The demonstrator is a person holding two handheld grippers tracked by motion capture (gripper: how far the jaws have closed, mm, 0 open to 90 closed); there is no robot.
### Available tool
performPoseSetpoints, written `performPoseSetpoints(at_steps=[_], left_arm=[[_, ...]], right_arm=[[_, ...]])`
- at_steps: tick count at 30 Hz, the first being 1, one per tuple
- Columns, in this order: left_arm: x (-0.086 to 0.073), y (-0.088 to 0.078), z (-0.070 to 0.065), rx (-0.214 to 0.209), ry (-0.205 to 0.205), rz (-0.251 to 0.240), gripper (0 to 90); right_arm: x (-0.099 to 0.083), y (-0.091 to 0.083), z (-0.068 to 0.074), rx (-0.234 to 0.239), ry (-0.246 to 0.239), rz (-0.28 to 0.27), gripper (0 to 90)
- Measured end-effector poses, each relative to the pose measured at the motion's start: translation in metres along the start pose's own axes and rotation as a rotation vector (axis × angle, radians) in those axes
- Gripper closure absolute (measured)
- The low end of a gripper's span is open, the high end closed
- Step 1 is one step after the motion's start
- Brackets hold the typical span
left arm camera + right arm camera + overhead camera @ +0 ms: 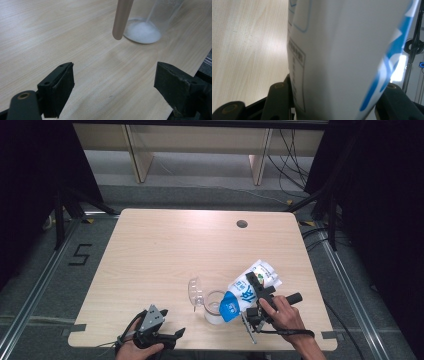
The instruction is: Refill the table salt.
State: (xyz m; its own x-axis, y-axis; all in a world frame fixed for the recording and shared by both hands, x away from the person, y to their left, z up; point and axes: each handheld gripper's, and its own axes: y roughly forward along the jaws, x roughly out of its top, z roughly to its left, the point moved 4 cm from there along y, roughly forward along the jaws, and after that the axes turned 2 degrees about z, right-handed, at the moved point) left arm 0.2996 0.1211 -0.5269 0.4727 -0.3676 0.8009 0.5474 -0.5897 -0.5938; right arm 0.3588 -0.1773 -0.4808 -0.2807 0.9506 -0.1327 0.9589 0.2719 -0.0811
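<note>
A white and blue pouch is tilted with its blue end down over a clear cup near the table's front edge. My right gripper is shut on the pouch's middle, and the pouch stands between both jaws in the right gripper view. White powder lies in the bottom of the cup. A clear scoop-like piece leans at the cup's left side. Its tan stem hangs beside the cup. My left gripper rests open at the front left, its jaws wide apart with nothing between them.
The wooden table has a round cable hole at the back right. Its front edge runs just below both hands. Dark frames and cables stand on the floor around the table.
</note>
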Motion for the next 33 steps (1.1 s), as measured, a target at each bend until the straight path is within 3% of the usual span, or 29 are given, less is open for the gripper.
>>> performPoseSetpoints(at_steps=[5, 6, 7, 10, 15, 16, 23, 26, 28, 30, 32, 33], left_arm=[[0.0000, 0.0001, 0.0001, -0.005, 0.000, 0.000, 15.8], [0.0000, 0.0000, 0.0001, -0.005, 0.000, 0.000, 15.8], [0.0000, 0.0000, 0.0001, -0.006, 0.000, -0.001, 15.8], [0.0000, 0.0000, 0.0003, -0.007, 0.000, 0.001, 15.8], [0.0000, 0.0001, 0.0003, -0.008, 0.000, 0.001, 15.8], [-0.0001, -0.0001, 0.0007, 0.002, 0.004, 0.003, 15.8], [0.0000, 0.0001, 0.0003, -0.005, -0.001, -0.001, 15.8], [0.0000, 0.0002, 0.0001, 0.001, -0.002, -0.001, 15.8], [-0.0004, -0.0006, 0.0017, 0.008, 0.016, 0.014, 15.8], [-0.0005, -0.0002, 0.0018, 0.003, 0.015, 0.013, 15.8], [0.0000, 0.0007, -0.0001, -0.006, -0.004, -0.004, 15.8], [-0.0006, -0.0003, 0.0019, 0.003, 0.017, 0.015, 15.8]], right_arm=[[0.0002, 0.0009, -0.0009, -0.009, -0.013, -0.009, 50.7], [0.0006, 0.0010, -0.0027, -0.015, -0.035, -0.012, 50.7], [-0.0003, 0.0002, -0.0002, -0.004, -0.009, 0.002, 50.7], [0.0004, 0.0006, -0.0028, -0.012, -0.035, -0.009, 51.0], [0.0000, 0.0006, -0.0006, -0.008, -0.014, -0.006, 51.2], [0.0013, 0.0014, -0.0044, -0.025, -0.049, -0.023, 51.3], [0.0001, 0.0008, -0.0010, -0.008, -0.028, -0.009, 51.9], [0.0009, 0.0016, -0.0025, -0.014, -0.045, -0.023, 52.0], [-0.0001, 0.0004, 0.0003, 0.000, -0.013, -0.001, 52.0], [-0.0003, 0.0003, 0.0005, 0.004, -0.012, 0.003, 52.1], [-0.0005, 0.0003, 0.0005, 0.004, -0.011, 0.004, 52.1], [-0.0005, 0.0003, 0.0005, 0.004, -0.012, 0.004, 52.2]])
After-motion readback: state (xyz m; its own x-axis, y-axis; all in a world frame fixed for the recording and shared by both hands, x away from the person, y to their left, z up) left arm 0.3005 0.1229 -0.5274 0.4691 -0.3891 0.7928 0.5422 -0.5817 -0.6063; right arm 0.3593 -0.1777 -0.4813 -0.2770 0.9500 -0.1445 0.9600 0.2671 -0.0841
